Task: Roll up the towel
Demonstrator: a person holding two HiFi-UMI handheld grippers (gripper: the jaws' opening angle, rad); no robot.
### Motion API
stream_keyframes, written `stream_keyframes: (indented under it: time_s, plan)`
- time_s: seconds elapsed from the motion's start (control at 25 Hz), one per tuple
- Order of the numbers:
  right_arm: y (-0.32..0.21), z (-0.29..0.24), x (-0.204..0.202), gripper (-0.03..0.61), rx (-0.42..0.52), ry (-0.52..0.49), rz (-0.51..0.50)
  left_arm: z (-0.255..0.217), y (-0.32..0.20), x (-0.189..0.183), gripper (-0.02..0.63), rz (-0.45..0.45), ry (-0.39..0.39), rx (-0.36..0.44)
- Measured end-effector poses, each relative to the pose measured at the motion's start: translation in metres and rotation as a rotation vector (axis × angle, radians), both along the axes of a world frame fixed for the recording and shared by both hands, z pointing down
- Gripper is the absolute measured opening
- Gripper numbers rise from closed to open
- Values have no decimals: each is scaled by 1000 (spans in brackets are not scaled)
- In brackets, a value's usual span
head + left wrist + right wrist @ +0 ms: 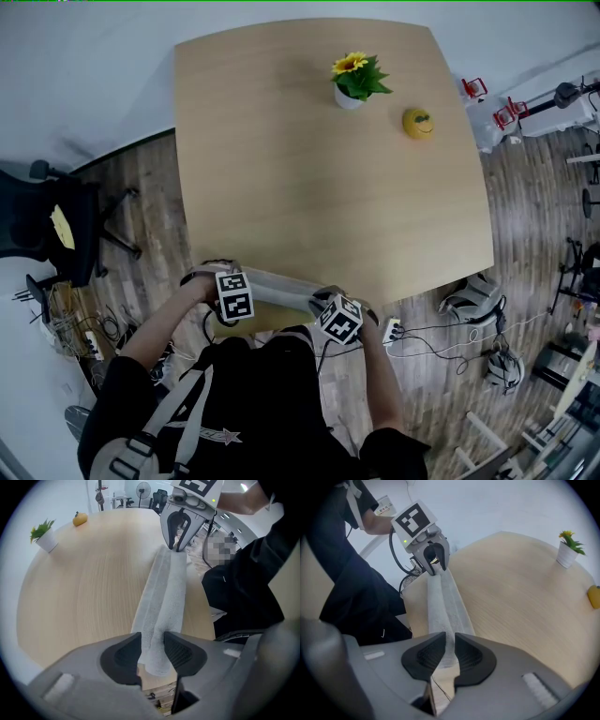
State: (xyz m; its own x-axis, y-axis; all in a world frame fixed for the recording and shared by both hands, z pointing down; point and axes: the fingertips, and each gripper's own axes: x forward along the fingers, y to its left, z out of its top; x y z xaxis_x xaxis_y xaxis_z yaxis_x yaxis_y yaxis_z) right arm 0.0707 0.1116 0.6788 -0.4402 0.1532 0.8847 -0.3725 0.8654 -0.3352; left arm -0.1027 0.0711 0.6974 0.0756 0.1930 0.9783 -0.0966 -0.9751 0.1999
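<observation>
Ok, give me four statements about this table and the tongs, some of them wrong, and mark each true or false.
1. The towel lies spread flat over the middle of the table. False: it is gathered into a long narrow strip along the near edge.
2. The right tongs are shut on one end of the towel. True.
3. A potted sunflower stands on the far part of the table. True.
4. The yellow fruit sits inside the flower pot. False: it lies on the tabletop, apart from the pot.
</observation>
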Motion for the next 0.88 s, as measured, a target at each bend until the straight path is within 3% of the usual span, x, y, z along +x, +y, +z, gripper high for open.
stream_keyframes:
  time_s: [0.56,0.88]
  plan:
    - [-4,-34,9,117,245,34,100,-32,-13,-8,167,-54,73,224]
    - [30,-45,-8,118,289,37,106,-55,12,-14,167,-58,131,289]
